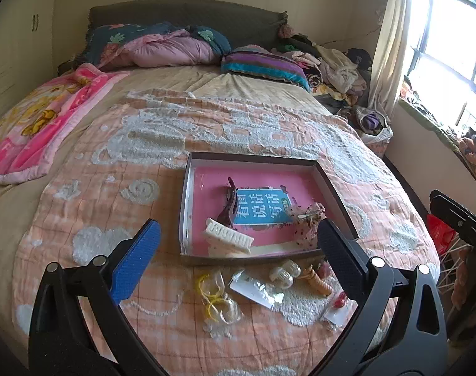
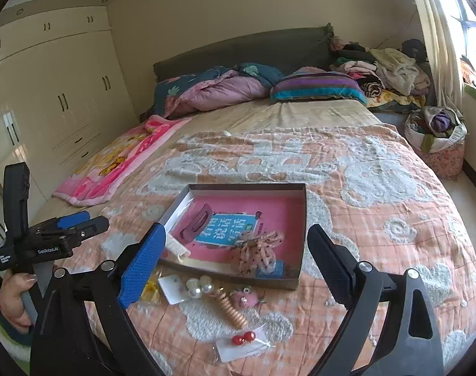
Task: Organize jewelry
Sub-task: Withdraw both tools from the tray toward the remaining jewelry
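Jewelry lies in a loose row on the orange quilt (image 2: 379, 235) just in front of the shallow box (image 2: 302, 219), whose pink floor already holds a dark hair clip (image 1: 227, 202), a white claw clip (image 1: 228, 238) and a dotted fabric bow (image 2: 260, 250). Outside the box sit yellow hair ties (image 1: 214, 297), a small white card (image 2: 172, 288), a cluster of pearl beads (image 2: 200, 283), a coiled spiral tie (image 2: 231, 310) and red earrings (image 2: 244, 338) in a clear packet. All of it looks light; the ties and coil are soft and will flex, the pearls are round and likely slippery, and the packets are thin and flat against the cloth, so an edge or the thick middle of each piece seems the best place to pinch. Both grippers hover short of the row, touching nothing: the left gripper (image 1: 238, 250) is spread wide and empty, and the right gripper (image 2: 238, 257) is likewise spread wide and empty.
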The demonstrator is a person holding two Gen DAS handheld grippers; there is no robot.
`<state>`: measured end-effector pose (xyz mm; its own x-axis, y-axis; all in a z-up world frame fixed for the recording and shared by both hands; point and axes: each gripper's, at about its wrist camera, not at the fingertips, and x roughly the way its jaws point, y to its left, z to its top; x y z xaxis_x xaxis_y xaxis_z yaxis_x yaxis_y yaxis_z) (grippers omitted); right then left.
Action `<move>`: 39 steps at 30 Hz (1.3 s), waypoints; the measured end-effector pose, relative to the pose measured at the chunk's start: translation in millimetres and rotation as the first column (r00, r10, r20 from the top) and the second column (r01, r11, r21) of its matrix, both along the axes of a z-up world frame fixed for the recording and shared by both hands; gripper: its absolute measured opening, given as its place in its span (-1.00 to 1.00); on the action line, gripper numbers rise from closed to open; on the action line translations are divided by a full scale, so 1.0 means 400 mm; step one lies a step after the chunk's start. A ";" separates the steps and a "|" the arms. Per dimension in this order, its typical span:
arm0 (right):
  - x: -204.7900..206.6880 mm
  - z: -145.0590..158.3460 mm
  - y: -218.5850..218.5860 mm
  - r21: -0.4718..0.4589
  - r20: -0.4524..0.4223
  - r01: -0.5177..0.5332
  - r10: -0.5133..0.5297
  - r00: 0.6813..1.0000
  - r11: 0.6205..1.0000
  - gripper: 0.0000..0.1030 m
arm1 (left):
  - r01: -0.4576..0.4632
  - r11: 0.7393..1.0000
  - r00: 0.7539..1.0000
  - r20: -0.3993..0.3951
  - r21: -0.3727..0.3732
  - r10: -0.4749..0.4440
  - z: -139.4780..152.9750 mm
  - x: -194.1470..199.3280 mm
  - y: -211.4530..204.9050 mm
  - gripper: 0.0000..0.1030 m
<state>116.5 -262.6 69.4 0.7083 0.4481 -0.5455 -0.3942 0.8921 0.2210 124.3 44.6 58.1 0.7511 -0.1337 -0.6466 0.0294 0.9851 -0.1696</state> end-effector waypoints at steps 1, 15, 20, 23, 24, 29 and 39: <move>-0.005 -0.001 0.002 -0.004 0.001 -0.004 0.004 1.000 1.000 0.77 | -0.001 1.000 1.000 0.000 0.000 0.001 -0.002 -0.006 0.000 0.82; -0.064 -0.049 0.030 -0.032 -0.039 -0.057 0.056 0.998 0.998 0.77 | 0.014 1.000 0.999 -0.034 0.015 -0.014 -0.044 -0.061 -0.017 0.82; -0.074 -0.073 0.034 -0.049 -0.060 -0.073 0.070 0.996 0.996 0.77 | 0.029 0.999 0.998 -0.054 0.030 -0.027 -0.064 -0.075 -0.028 0.82; -0.080 -0.088 0.034 -0.056 -0.074 -0.079 0.074 0.994 0.995 0.77 | 0.037 0.999 0.997 -0.065 0.037 -0.035 -0.075 -0.083 -0.035 0.82; -0.081 -0.093 0.033 -0.062 -0.077 -0.080 0.075 0.994 0.995 0.77 | 0.040 0.998 0.997 -0.068 0.038 -0.037 -0.078 -0.084 -0.036 0.82; -0.090 -0.111 0.029 -0.074 -0.090 -0.078 0.071 0.993 0.994 0.77 | 0.047 0.998 0.995 -0.085 0.040 -0.044 -0.095 -0.092 -0.042 0.82; -0.105 -0.146 0.025 -0.109 -0.106 -0.081 0.069 0.992 0.991 0.77 | 0.086 0.995 0.989 -0.123 0.041 -0.080 -0.137 -0.119 -0.070 0.82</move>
<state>74.4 -252.5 11.0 0.6136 0.4293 -0.6627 -0.4414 0.8824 0.1630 76.6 16.8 3.5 0.6546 -0.1603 -0.7388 0.0934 0.9869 -0.1314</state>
